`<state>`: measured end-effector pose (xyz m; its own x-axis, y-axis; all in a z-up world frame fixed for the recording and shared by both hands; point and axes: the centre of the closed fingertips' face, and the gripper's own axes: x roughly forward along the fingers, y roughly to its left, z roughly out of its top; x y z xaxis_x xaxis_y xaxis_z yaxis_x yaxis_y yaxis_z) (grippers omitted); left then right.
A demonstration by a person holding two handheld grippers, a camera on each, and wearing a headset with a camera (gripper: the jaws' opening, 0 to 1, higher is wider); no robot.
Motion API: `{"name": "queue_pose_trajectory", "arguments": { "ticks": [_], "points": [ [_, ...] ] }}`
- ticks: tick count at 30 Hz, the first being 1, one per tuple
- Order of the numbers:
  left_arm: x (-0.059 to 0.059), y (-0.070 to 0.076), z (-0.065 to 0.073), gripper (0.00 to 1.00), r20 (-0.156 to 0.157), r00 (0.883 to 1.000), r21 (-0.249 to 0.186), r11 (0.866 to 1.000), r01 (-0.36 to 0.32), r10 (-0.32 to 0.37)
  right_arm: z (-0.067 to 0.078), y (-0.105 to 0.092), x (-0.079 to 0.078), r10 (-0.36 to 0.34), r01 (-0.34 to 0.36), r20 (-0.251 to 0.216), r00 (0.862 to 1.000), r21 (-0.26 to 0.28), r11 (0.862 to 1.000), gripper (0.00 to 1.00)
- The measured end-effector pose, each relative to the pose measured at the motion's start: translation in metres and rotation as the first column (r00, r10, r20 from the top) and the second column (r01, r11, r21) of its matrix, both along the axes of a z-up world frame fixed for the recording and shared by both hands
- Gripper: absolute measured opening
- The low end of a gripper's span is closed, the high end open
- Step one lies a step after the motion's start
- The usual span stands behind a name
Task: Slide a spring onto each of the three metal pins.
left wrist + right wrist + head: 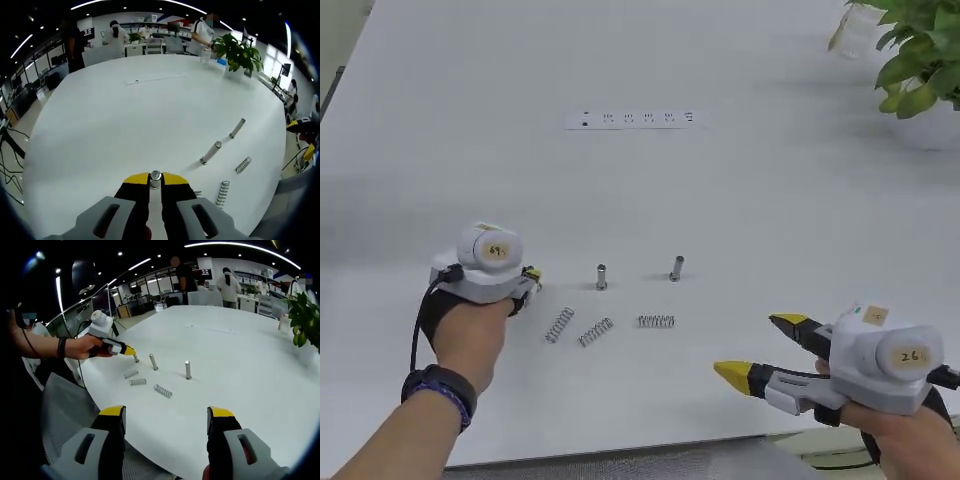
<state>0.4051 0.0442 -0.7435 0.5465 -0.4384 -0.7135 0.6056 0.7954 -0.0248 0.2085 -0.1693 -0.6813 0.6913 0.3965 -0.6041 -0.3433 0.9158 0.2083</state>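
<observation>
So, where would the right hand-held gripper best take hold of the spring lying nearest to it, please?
Probably mid-length, across the coils, coming down from above: the spring lies flat on the table, its long sides free. That leaves both ends open for a pin.

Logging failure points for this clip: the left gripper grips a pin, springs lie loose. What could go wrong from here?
The left gripper is shut on a pin near its top, so its jaws may block a spring sliding down.
The springs lie close together; the open right gripper could nudge one while picking another.
The two free pins stand unsupported and could topple.
</observation>
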Motion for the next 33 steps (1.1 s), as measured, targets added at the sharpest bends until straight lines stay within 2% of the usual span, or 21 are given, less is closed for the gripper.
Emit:
{"name": "queue_pose_trajectory", "arguments": {
  "ticks": [8, 22, 33],
  "points": [
    [-0.001, 0.001, -0.004, 0.02, -0.017, 1.0, -0.005, 1.0, -0.004, 0.004, 0.0, -0.002, 0.001, -0.003, 0.003, 0.001, 1.0, 0.0, 1.0, 0.65],
    [-0.01, 0.001, -0.008, 0.16, -0.052, 0.999, -0.013, 1.0, -0.003, 0.002, 0.0, 0.0, 0.004, 0.001, -0.001, 0.003, 1.0, 0.003, 1.0, 0.65],
    [-0.019, 0.008, -0.003, 0.24, -0.064, 0.998, -0.035, 0.999, -0.005, 0.003, 0.0, 0.001, 0.004, 0.005, -0.005, 0.004, 1.0, 0.001, 1.0, 0.65]
  ]
}}
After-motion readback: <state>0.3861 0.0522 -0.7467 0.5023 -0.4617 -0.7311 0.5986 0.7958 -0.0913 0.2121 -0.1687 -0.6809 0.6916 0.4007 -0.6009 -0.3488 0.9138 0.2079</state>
